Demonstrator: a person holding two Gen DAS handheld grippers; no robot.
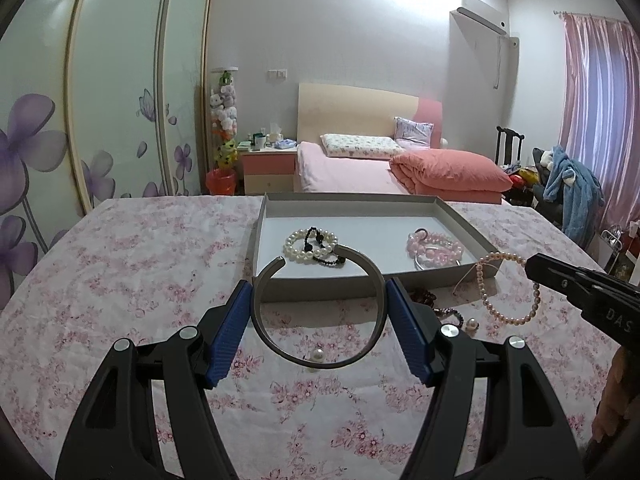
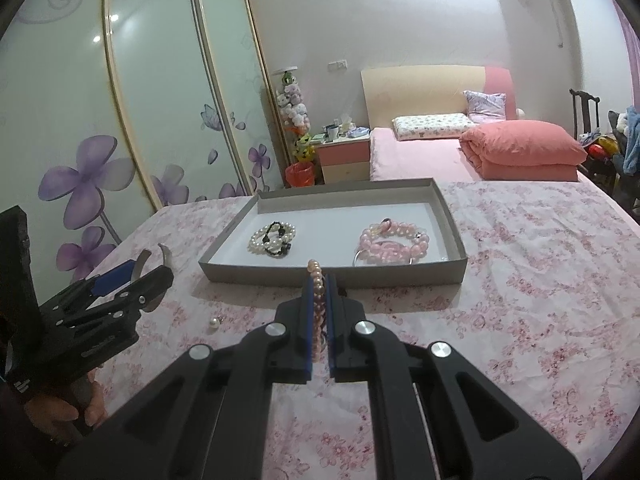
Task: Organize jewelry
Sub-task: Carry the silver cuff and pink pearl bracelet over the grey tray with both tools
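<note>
My left gripper (image 1: 319, 284) is shut on a silver open cuff bangle (image 1: 362, 258), its blue pads pressing the ring's two sides just above the floral cloth. Seen from the right wrist, that gripper (image 2: 148, 272) and its bangle (image 2: 141, 265) are at the left. My right gripper (image 2: 320, 278) is shut on a pink pearl bracelet (image 2: 318, 312), which stands on edge between the pads. From the left wrist it is at the right (image 1: 536, 268), with the bracelet (image 1: 500, 256) hanging from it. Both are just in front of the grey box (image 1: 320, 292) (image 2: 400, 276).
The box holds a white pearl bracelet with black beads (image 1: 298, 250) and pink beads (image 1: 434, 246) over a silver ring (image 1: 420, 266). On the cloth lie a loose pearl (image 1: 318, 354) (image 2: 215, 323), dark red beads (image 1: 424, 296) and pearl earrings (image 1: 472, 324). A bed stands behind.
</note>
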